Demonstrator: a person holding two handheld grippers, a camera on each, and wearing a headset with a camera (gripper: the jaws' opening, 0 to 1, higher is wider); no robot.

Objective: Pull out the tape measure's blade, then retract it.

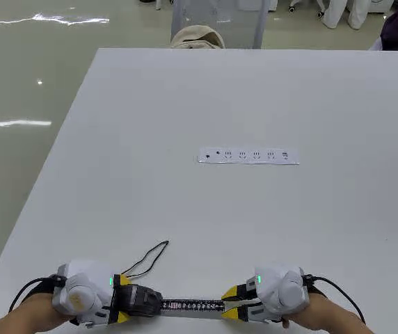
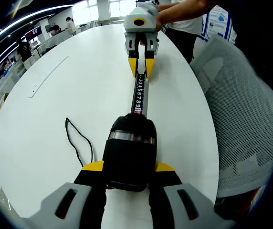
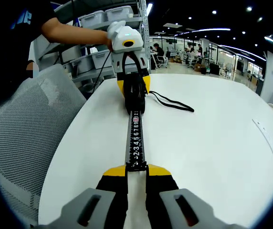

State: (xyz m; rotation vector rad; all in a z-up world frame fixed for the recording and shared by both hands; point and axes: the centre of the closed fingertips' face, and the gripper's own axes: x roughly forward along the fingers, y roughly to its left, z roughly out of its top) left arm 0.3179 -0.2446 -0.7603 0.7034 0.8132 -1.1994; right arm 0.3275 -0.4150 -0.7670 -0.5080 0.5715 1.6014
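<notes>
Two hand-held grippers are facing each other tip to tip low over the white table [image 1: 268, 104], and the tape measure is stretching between them. The left gripper [image 2: 129, 168] is clamping the black tape measure case [image 2: 129, 143] between its yellow-tipped jaws, which are standing fairly wide apart around the case's body. The case is sitting low at the tabletop; whether it is touching the surface cannot be told. The blade [image 3: 135, 136] is running straight out of the case, directly ahead of the left gripper, with its printed numbers facing up. The right gripper [image 3: 136, 171] is pinching the blade's outer end, its jaws standing narrow, almost closed together on the tip. A short length of blade is spanning the gap between the two sets of yellow tips. A thin black wrist cord [image 1: 147, 259] is trailing from the case and looping on the table just beyond the left gripper's tips. A white power strip [image 1: 248, 156] is lying well beyond both grippers, toward the table's middle. A grey mesh chair [image 2: 241, 129] is standing just off the table edge, behind the two grippers.
</notes>
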